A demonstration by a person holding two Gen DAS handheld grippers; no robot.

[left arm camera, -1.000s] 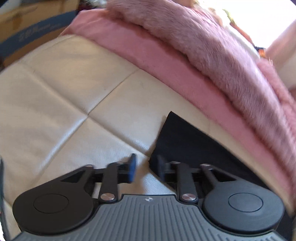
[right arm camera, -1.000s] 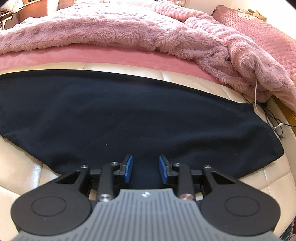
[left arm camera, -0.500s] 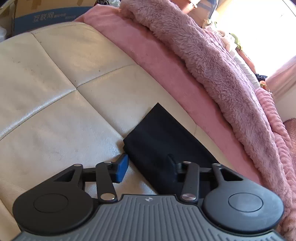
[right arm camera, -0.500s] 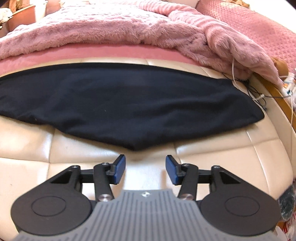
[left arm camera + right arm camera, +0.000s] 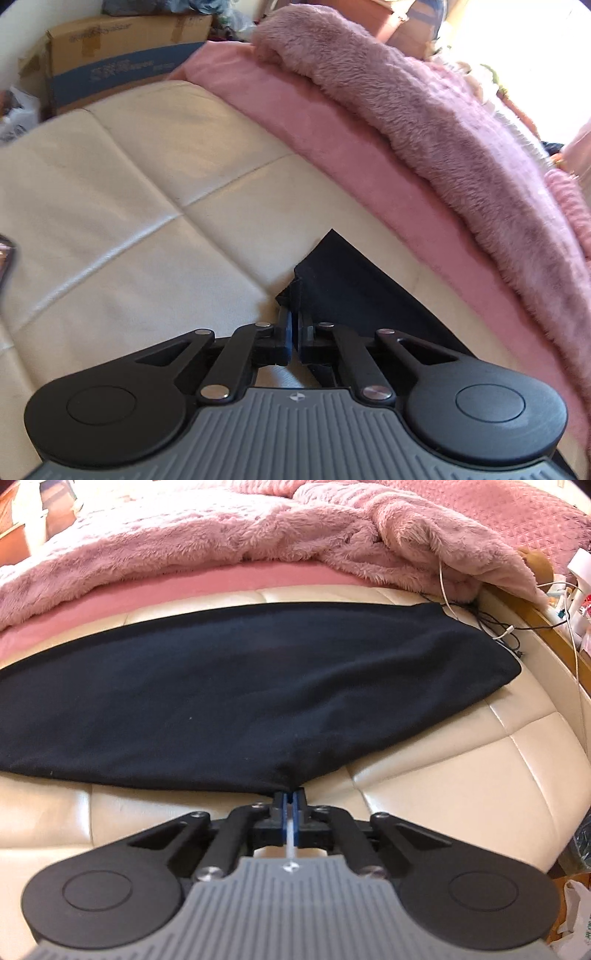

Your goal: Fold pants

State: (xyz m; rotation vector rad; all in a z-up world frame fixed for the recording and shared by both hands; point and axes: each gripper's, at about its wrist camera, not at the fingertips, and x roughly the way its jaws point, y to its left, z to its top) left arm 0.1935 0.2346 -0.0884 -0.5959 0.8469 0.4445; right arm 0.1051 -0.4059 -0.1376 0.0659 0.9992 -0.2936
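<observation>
Left wrist view: the left gripper [image 5: 294, 325] has its jaws pinched together on a corner of the black pants [image 5: 354, 288], lifting a small peak of cloth off the cream leather cushion [image 5: 129, 206]. Beyond lie a pink sheet [image 5: 332, 147] and a fluffy pink blanket [image 5: 443, 122]; a cardboard box [image 5: 118, 62] stands further back. Right wrist view: the right gripper [image 5: 289, 798] is clamped on the near edge of the pants [image 5: 240, 686], which spread flat across the cushion [image 5: 461, 786], with cables [image 5: 509, 629] at their far right end.
</observation>
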